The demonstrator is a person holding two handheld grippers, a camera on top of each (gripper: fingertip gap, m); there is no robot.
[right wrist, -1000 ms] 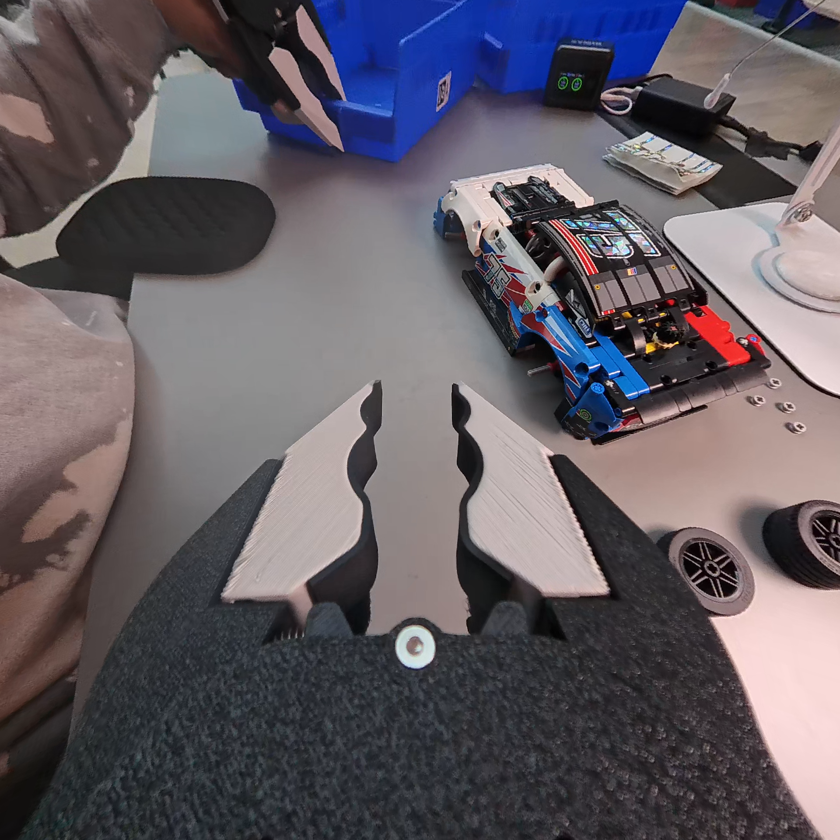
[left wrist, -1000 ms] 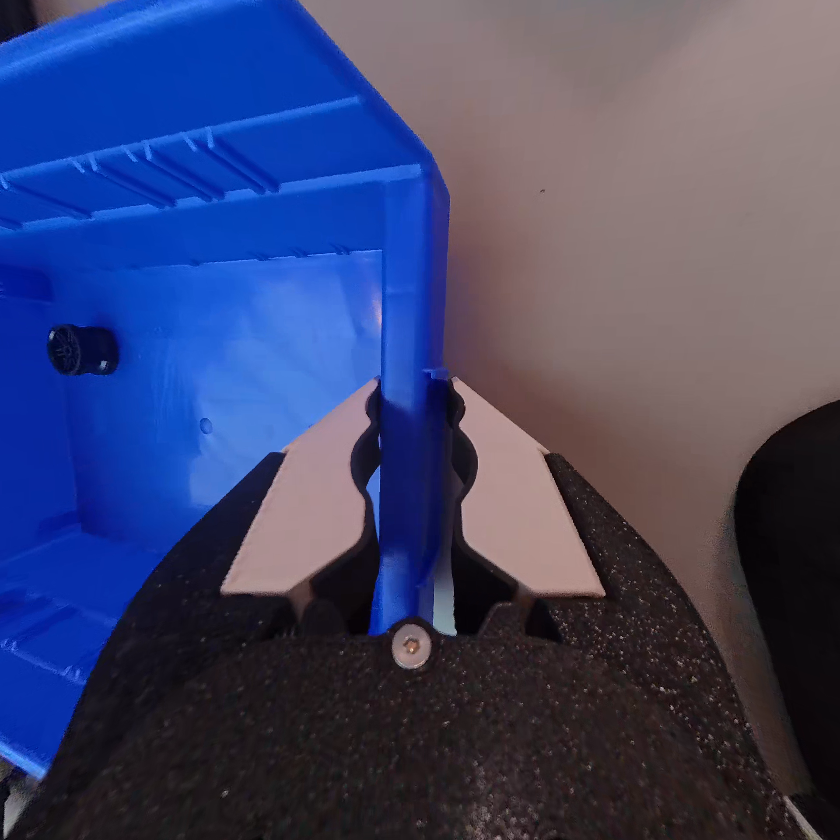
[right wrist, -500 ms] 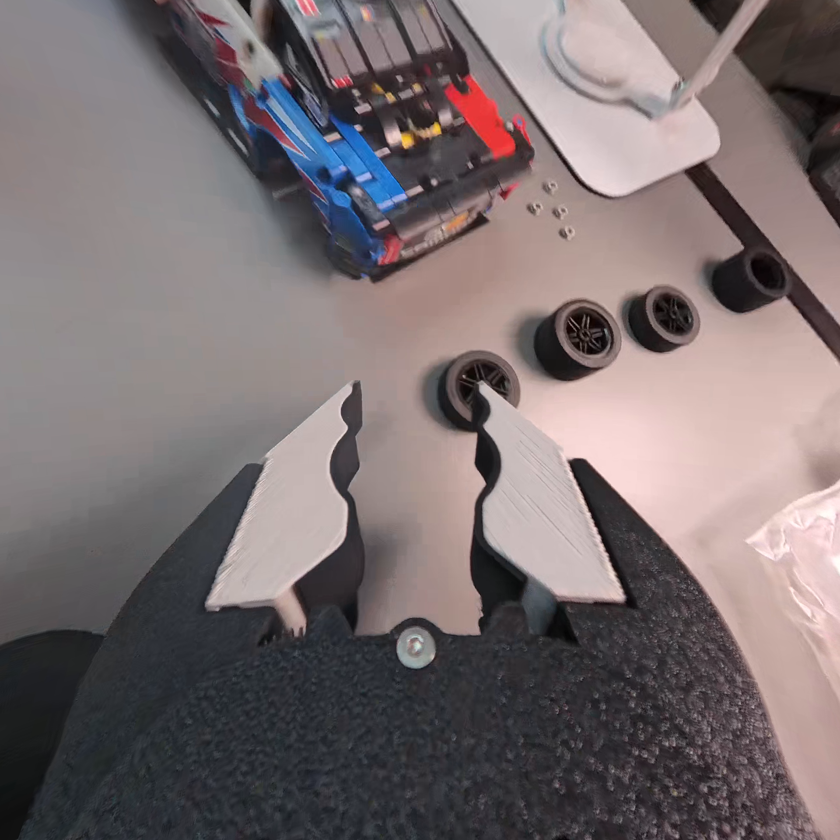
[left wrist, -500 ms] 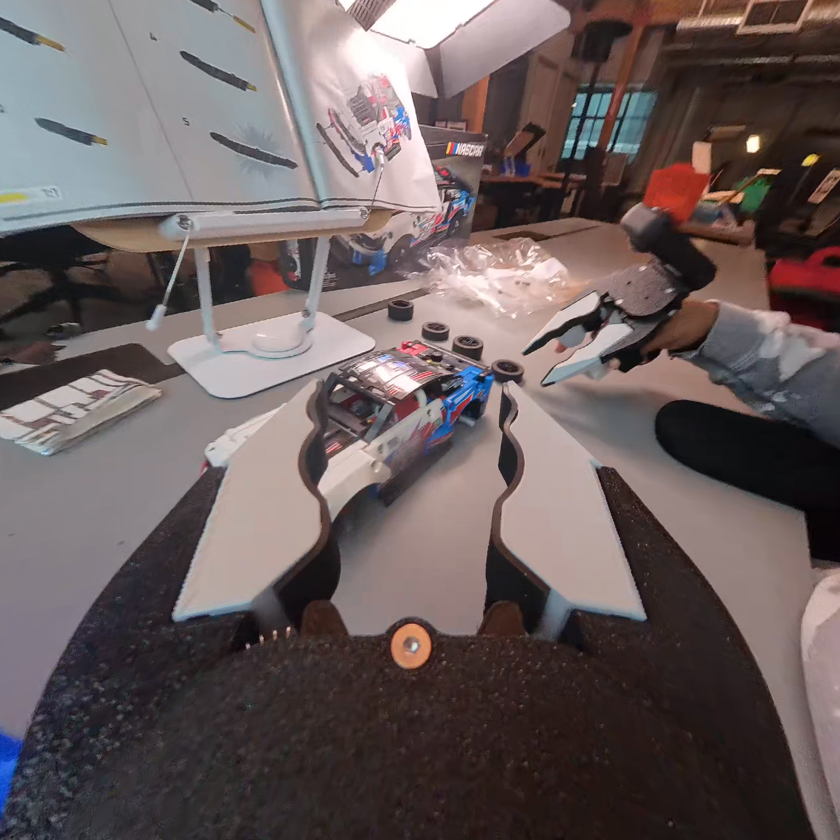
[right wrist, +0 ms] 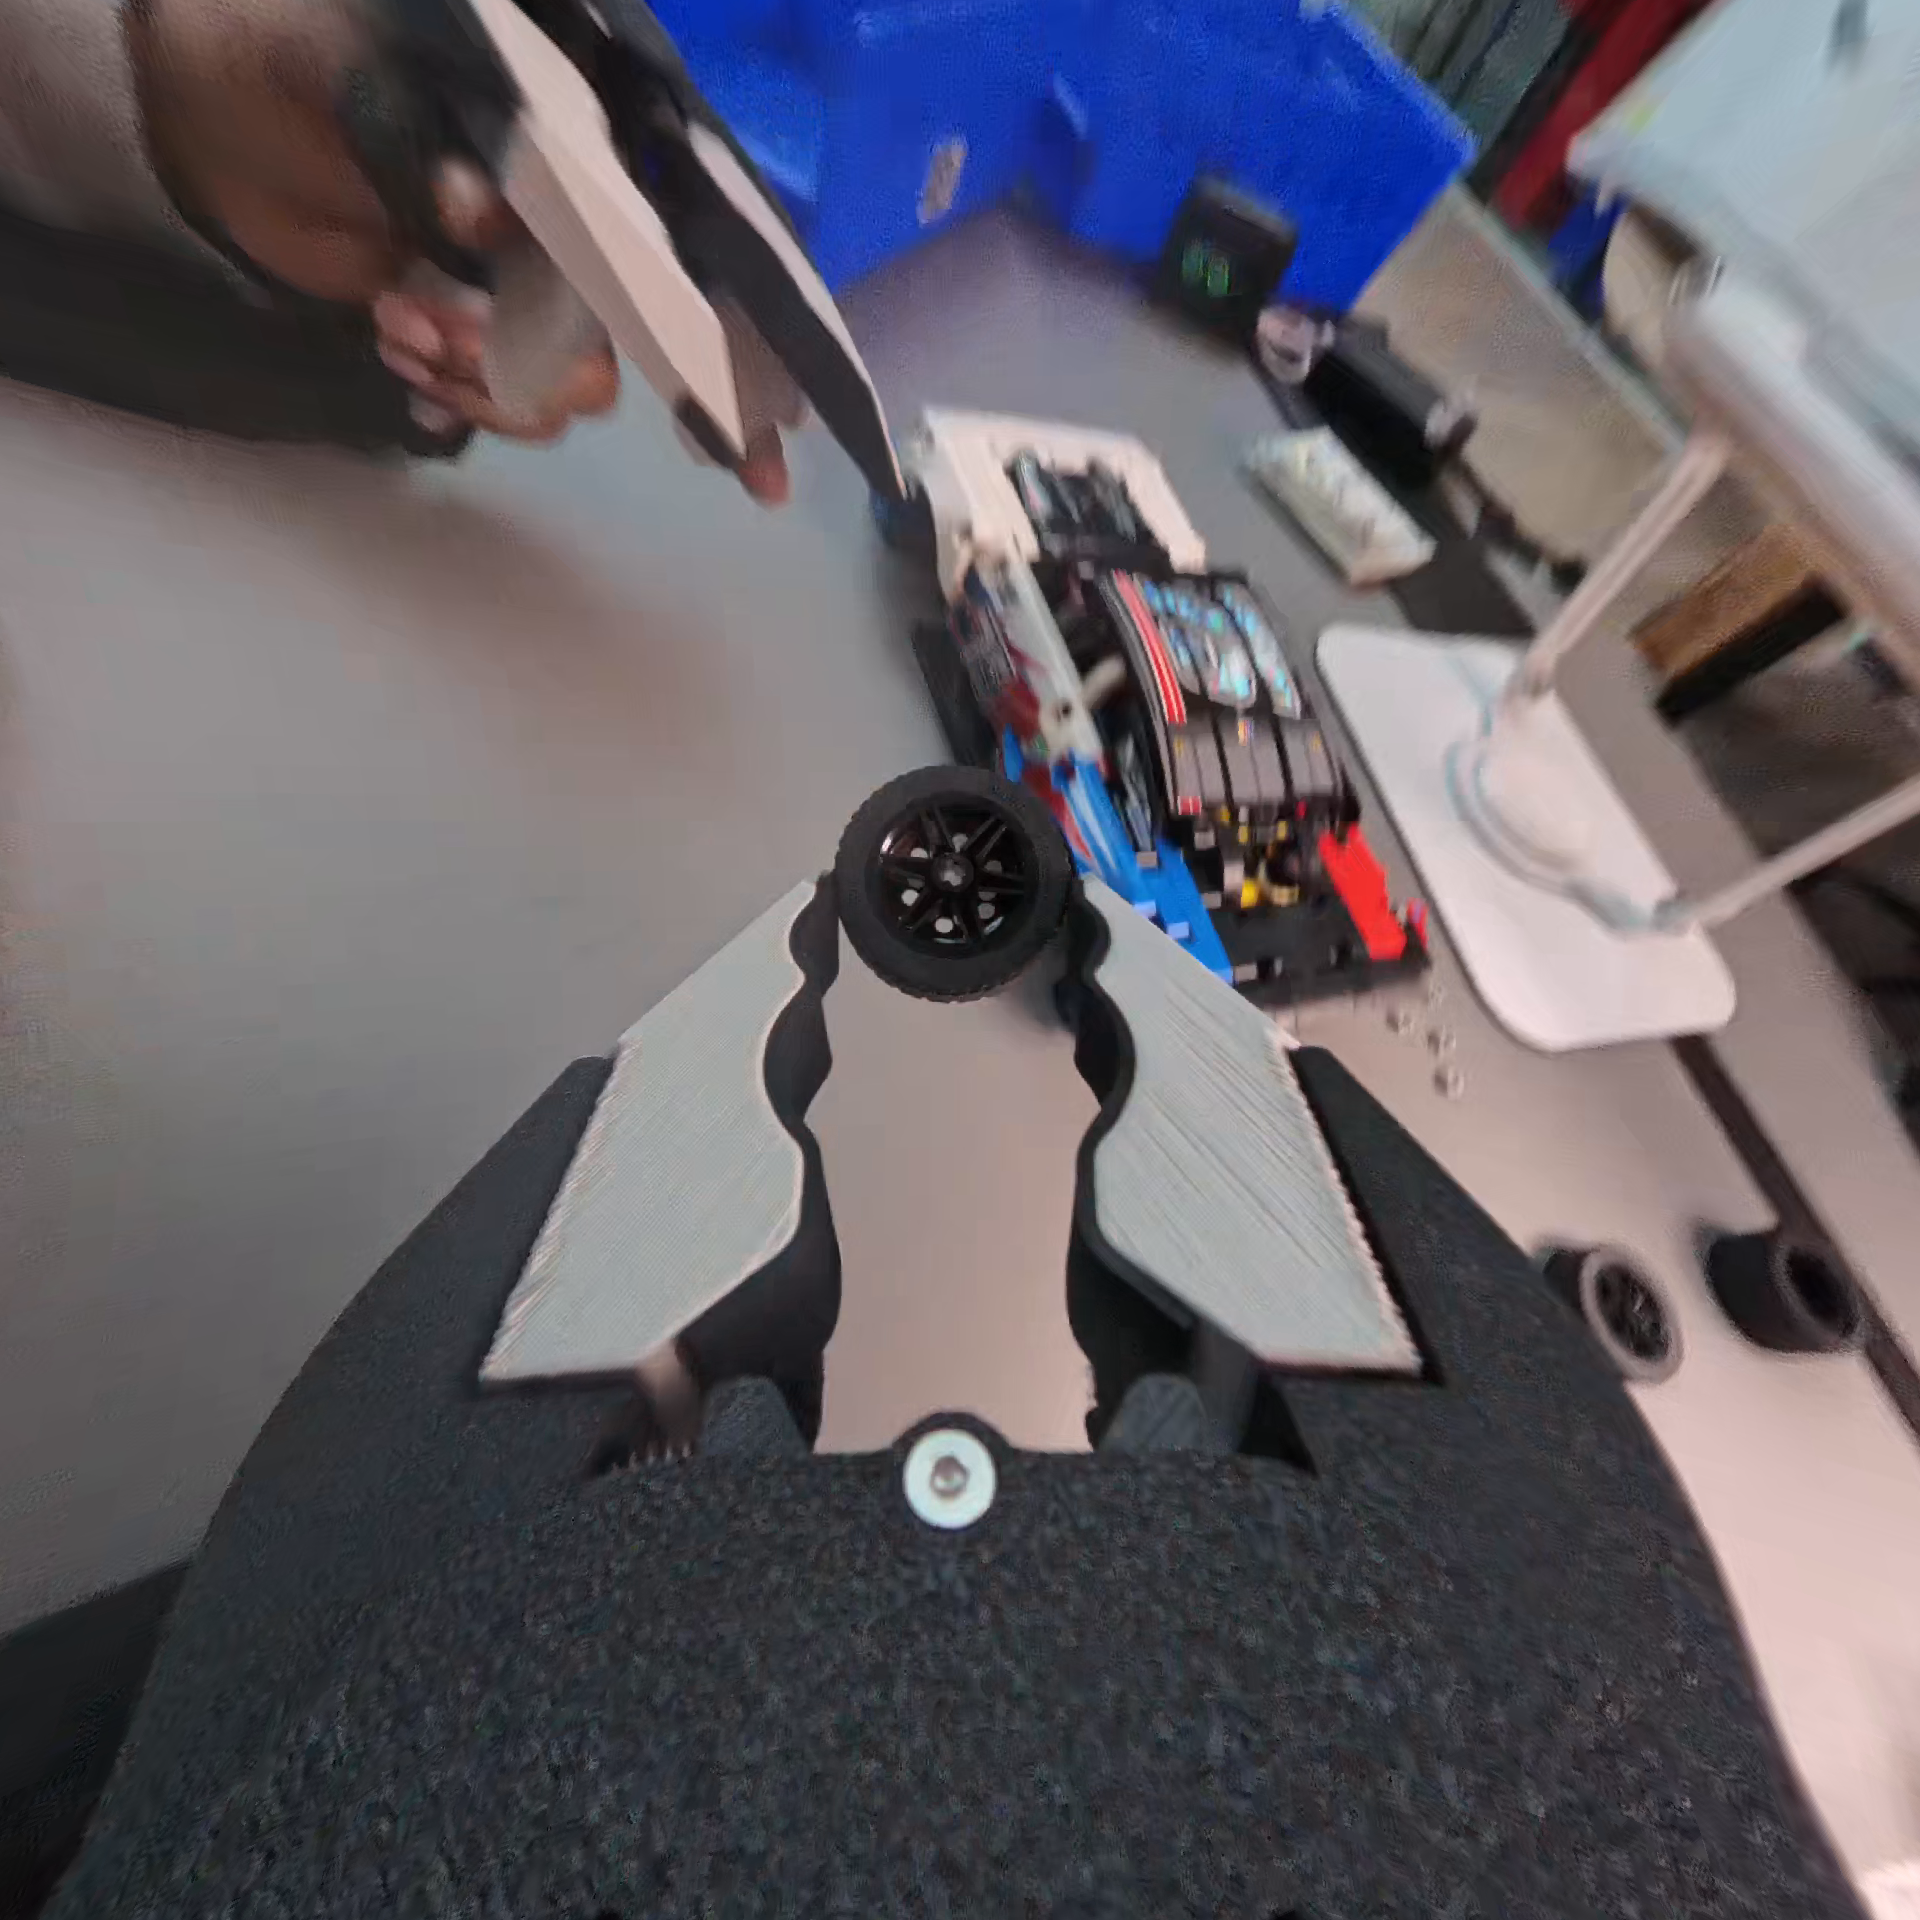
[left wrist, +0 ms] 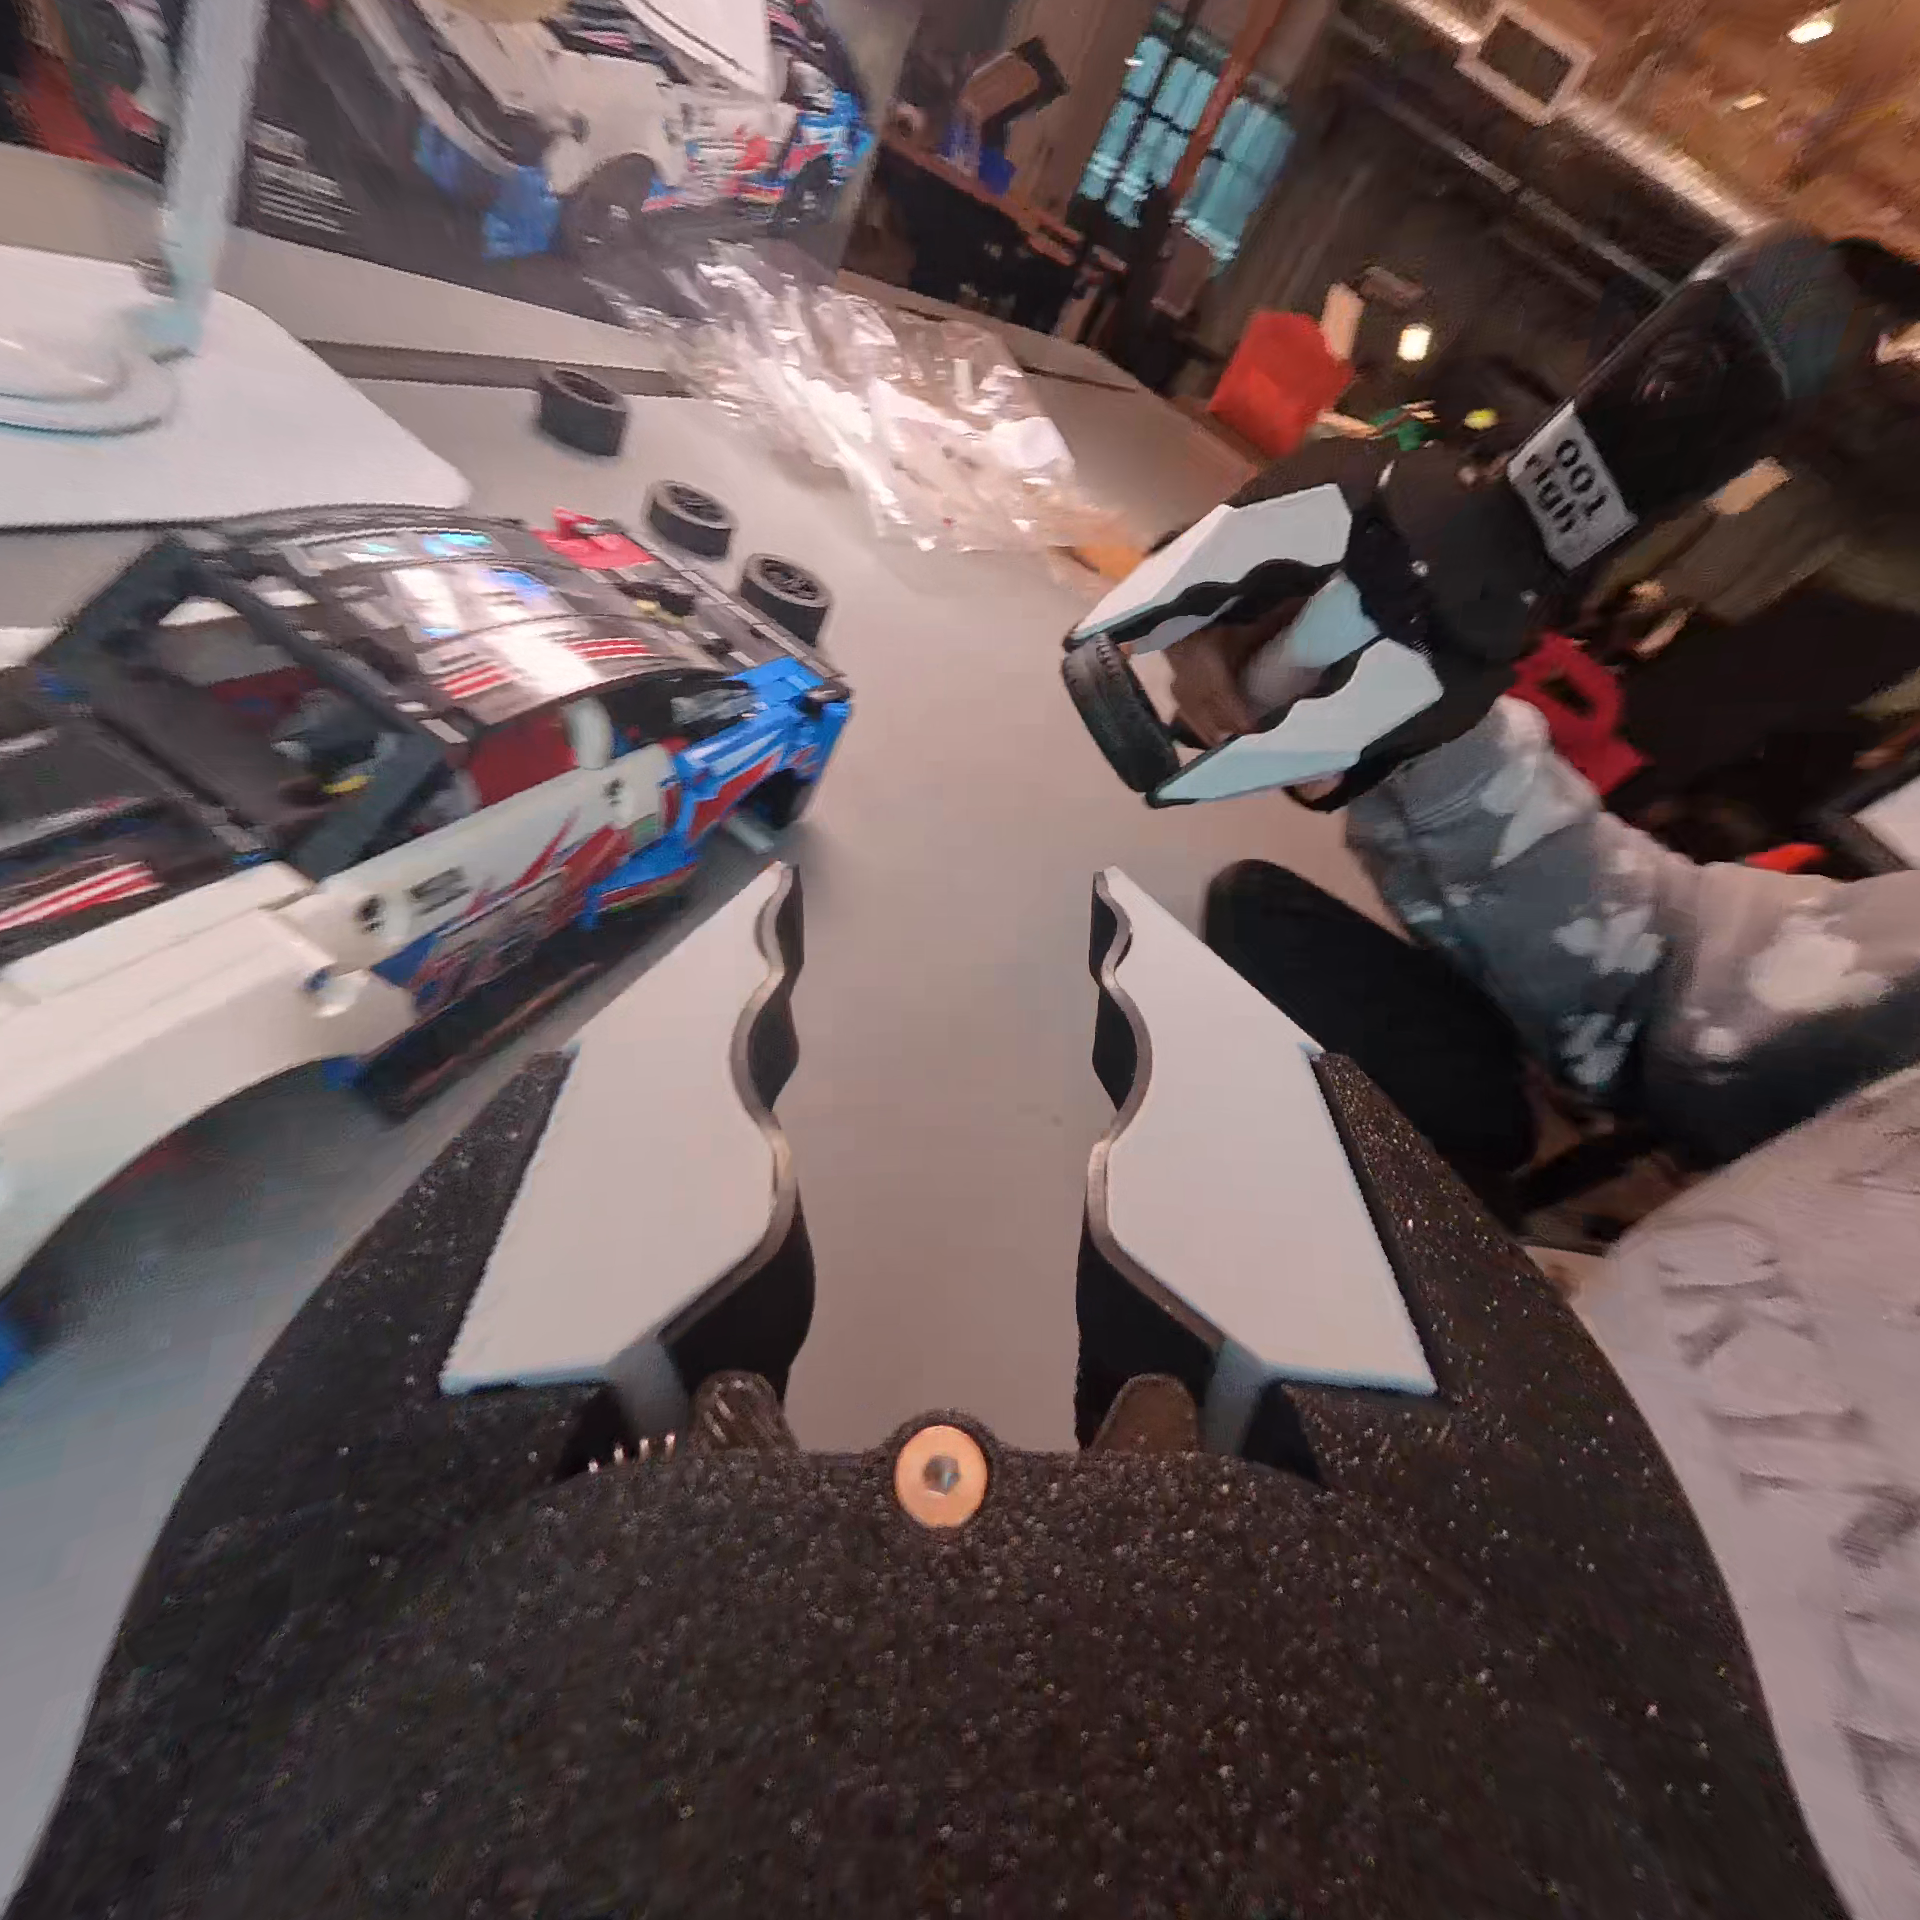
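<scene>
Looking along the left gripper [left wrist: 943, 904] in the left wrist view, its two pale grey fingers stand spread well apart over bare grey tabletop [left wrist: 935, 727] with nothing between them. Just to their left lies the brick-built toy race car [left wrist: 416, 727], white, blue, red and black, its blue end nearest the fingertips but not touching them. Beyond the car, three loose black toy wheels [left wrist: 784, 594] sit in a row on the table, with crumpled clear plastic bags [left wrist: 894, 416] behind them and a white stand base [left wrist: 208, 447] at the far left. To the upper right, the right gripper [left wrist: 1117, 712] hangs above the table, pinching a small black rubber tyre with a spoked rim [left wrist: 1117, 712] between its fingertips; a patterned grey sleeve [left wrist: 1558, 935] runs back from it. In the right wrist view, the right gripper [right wrist: 951, 904] holds that same black wheel [right wrist: 951, 881] at its very tips, spoked face toward the camera, lifted off the table. Right behind it lies the toy race car [right wrist: 1143, 727], and the white stand base [right wrist: 1507, 831] is to its right. Two more black wheels [right wrist: 1621, 1314] rest on the table at the right. The left gripper [right wrist: 800, 447] reaches in from the upper left, blurred, its tips near the car's white end, with blue plastic bins [right wrist: 1039, 125] behind.
</scene>
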